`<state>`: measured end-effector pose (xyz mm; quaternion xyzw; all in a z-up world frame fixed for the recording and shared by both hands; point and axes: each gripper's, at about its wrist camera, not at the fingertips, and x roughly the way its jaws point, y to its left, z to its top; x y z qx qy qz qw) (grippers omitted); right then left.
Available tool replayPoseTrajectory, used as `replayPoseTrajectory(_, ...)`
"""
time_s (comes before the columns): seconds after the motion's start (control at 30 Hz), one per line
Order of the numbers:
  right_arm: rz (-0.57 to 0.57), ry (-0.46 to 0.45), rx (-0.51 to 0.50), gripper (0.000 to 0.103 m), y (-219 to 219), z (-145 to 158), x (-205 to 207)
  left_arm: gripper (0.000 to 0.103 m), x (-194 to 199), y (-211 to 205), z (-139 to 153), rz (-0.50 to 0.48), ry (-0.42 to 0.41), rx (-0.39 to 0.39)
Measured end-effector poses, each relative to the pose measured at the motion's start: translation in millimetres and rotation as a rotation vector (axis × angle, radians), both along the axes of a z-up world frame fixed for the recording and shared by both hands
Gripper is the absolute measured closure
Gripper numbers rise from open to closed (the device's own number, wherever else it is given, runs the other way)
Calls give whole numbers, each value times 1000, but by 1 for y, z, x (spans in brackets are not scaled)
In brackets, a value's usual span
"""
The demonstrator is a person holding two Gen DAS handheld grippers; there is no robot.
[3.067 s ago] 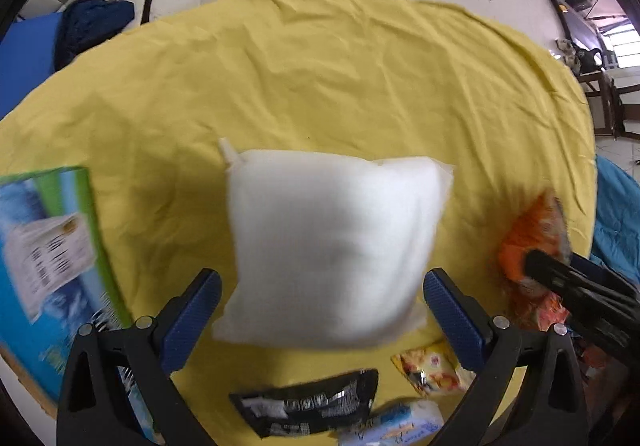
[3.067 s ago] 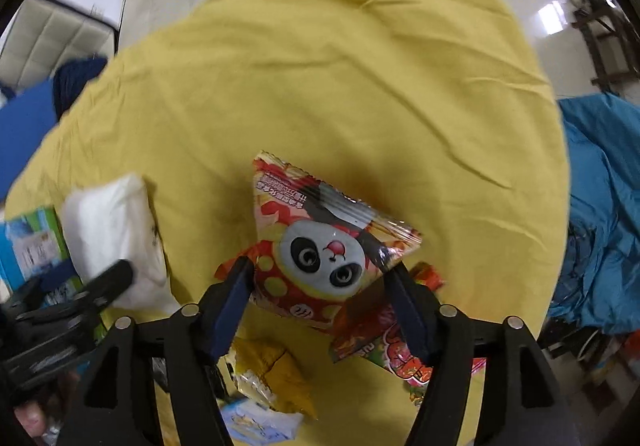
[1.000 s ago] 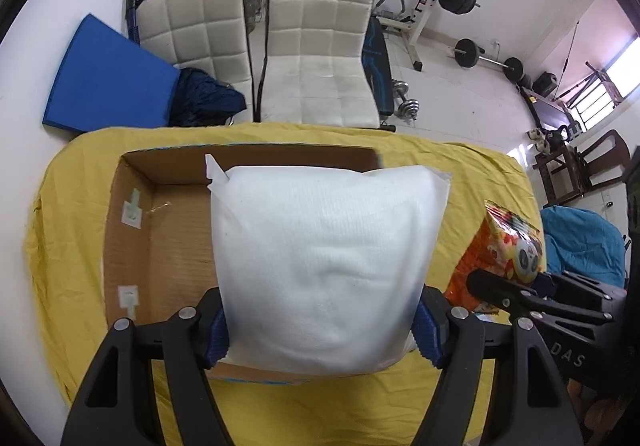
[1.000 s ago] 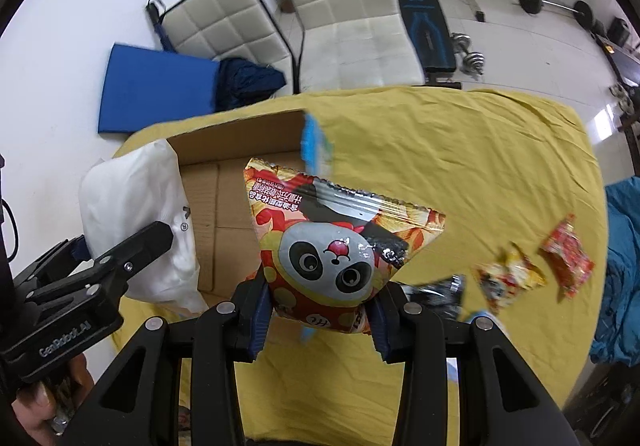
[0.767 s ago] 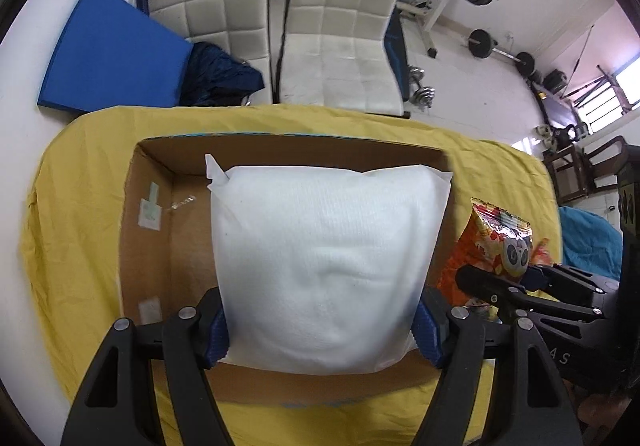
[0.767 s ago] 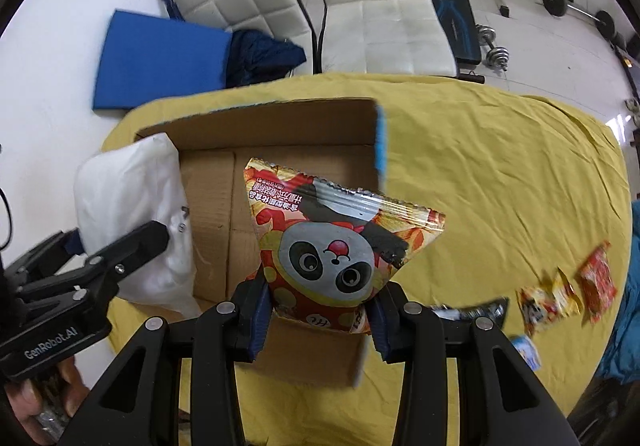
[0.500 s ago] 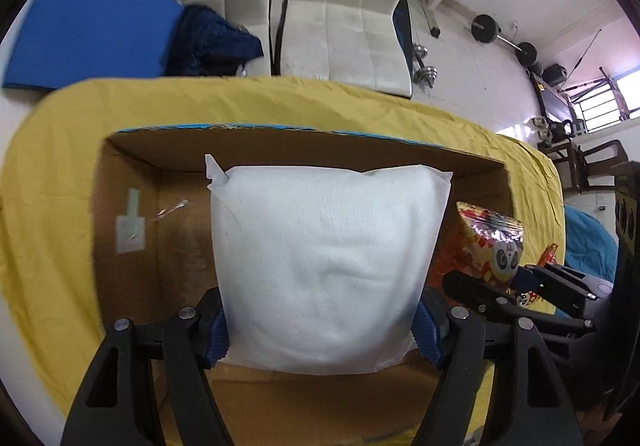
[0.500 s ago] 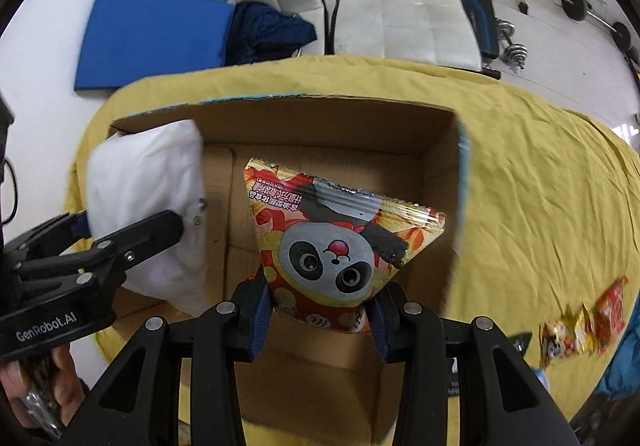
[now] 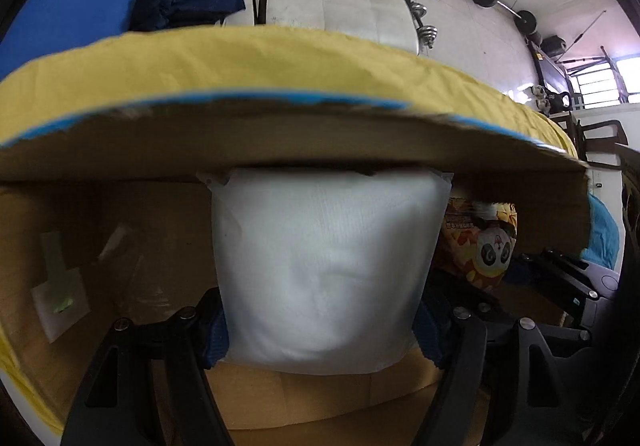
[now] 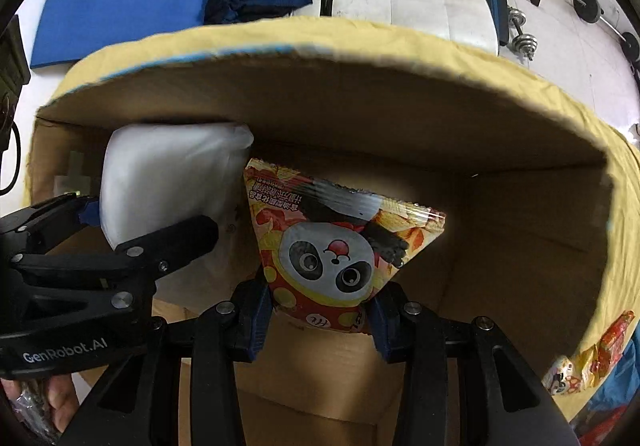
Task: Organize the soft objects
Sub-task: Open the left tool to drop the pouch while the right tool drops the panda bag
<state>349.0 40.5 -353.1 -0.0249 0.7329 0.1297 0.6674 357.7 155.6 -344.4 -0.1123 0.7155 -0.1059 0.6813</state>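
Cardboard fills both views: the open box [image 9: 120,230] sits on the yellow-clothed worktop [image 9: 280,66], and both loads are already down inside its walls.

In the left wrist view, the left tongs [image 9: 320,330] grip a white soft pillow pack [image 9: 324,262] by its lower edge, blue pads at about 8 and 4 o'clock of the pack. The jaws are just starting to open, though the pads look as if they are touching the pack's sides. The pack's top edge lies up against the far wall of the box at 12 o'clock.

At 3 o'clock of that pack, just beside it, hangs the panda snack bag [image 10: 340,246]. The right tongs [image 10: 320,322] pinch its lower corner, pressed nearly together on the thin foil. In the right wrist view the white pack sits at 9 to 10 o'clock of the bag, the two apparently touching.

The step in hand seems to be setting both down in the box. Done well, the left tongs would spread fully before lifting, so the pack does not drag upward with the pads. The right tongs should probably lower the bag until it rests on the box floor, then let go and rise straight up, clear of the near wall. A few small snack packets [image 10: 596,354] remain on the cloth at 4 o'clock, outside the box, likely next.
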Motion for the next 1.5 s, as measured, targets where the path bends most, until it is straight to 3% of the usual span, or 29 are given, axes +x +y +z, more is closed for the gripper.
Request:
replayPoseTrajectory(0.1,7,0,-12,58,2,-8,-1,30,-2,2,-5,5,2,8)
replayPoseTrajectory(0.33,1,-6,-40,44,-2,-3,-3,28,-5,3,4,8,10,41)
replayPoseTrajectory(0.47,-16,-16,-41,44,-5,10,-4,23,-7,2,17,9,-4,59)
replayPoseTrajectory(0.53,-17,-23,-47,44,-6,16,-5,13,-8,3,24,3,-19,79)
replayPoseTrajectory(0.6,-17,-34,-58,42,-7,27,-8,11,-10,2,36,-6,-42,101)
replayPoseTrajectory(0.67,-17,-46,-69,35,-6,37,-11,10,-13,2,42,-12,-54,113)
replayPoseTrajectory(0.7,-18,-53,-77,26,-5,39,-11,8,-16,3,48,-15,-63,117)
replayPoseTrajectory(0.87,-40,-90,-115,22,-10,61,-25,0,-38,6,75,4,-134,141)
replayPoseTrajectory(0.93,-58,-98,-103,1,-12,69,-32,0,-47,10,82,22,-164,154)
replayPoseTrajectory(1.2,-109,-164,-81,0,-21,94,-74,0,-81,22,117,80,-268,226)
replayPoseTrajectory(1.37,-123,-223,-73,0,-27,119,-106,1,-112,29,140,147,-320,232)
replayPoseTrajectory(1.5,-134,-258,-54,0,-29,139,-132,1,-138,20,160,107,-383,270)
